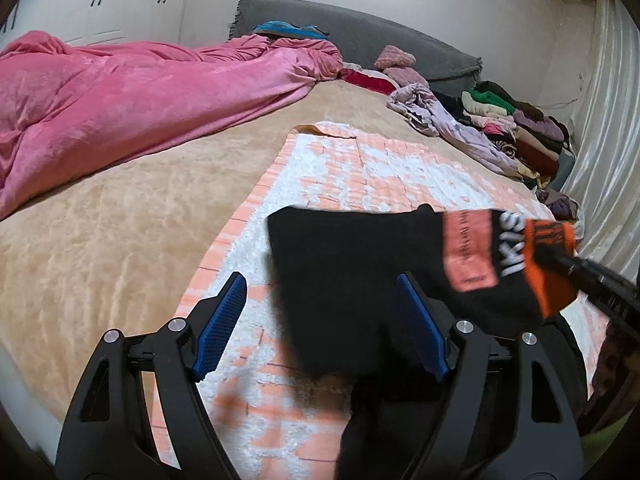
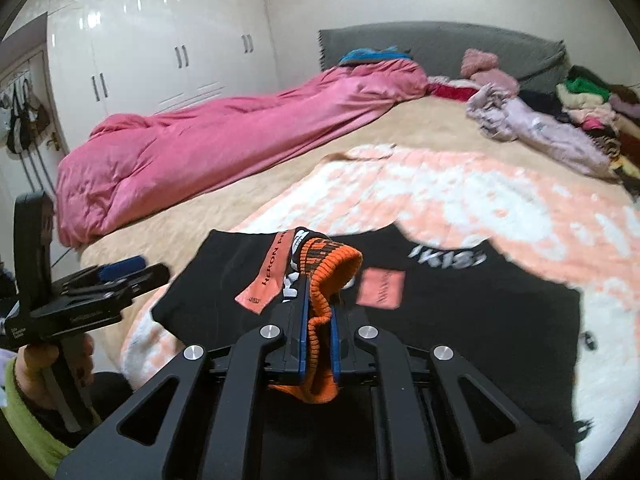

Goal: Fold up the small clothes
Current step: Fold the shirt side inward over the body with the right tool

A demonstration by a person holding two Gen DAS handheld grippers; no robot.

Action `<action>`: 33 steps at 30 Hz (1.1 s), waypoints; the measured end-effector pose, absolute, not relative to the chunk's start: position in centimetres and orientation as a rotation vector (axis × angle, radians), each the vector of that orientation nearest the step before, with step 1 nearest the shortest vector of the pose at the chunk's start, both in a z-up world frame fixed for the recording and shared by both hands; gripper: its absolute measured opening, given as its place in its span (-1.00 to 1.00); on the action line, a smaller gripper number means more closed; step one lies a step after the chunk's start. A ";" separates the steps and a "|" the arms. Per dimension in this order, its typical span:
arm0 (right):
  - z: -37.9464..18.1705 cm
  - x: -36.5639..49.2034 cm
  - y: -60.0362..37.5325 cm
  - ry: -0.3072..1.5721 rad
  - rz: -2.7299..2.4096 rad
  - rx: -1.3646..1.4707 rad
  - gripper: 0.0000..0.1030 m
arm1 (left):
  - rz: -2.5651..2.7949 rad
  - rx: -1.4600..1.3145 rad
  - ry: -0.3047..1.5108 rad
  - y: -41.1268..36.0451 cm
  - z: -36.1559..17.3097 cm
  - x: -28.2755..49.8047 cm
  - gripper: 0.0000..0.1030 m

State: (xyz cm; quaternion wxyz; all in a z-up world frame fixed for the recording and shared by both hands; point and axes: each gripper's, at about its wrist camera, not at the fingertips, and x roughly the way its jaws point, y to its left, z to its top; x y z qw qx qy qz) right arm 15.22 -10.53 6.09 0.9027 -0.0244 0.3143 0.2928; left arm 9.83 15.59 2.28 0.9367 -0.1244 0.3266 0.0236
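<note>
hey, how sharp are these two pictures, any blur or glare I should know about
Left wrist view: the black garment and its orange cuff are smeared by motion, the pink blanket is sharp, and the edges bend. Right wrist view: the towel is blurred, the right gripper crisp, with glare spots on the wardrobe.

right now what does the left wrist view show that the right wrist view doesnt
Only the left wrist view: the left hand-held gripper from behind, its blue pads apart and gripping nothing.
Only the right wrist view: the right hand-held gripper shut on the orange cuff, bags on the door, a lime sleeve.
Both: the black garment, pink duvet, clothes pile.
</note>
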 end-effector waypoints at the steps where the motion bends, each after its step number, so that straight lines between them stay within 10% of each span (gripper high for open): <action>1: 6.4 15.5 -11.1 0.644 0.591 -0.051 -0.86 | 0.050 -0.257 0.665 15.7 2.3 9.8 0.34; 33: 0.7 20.6 -22.1 0.771 0.317 0.018 -0.91 | -0.027 -0.179 0.753 11.2 -0.4 11.0 0.34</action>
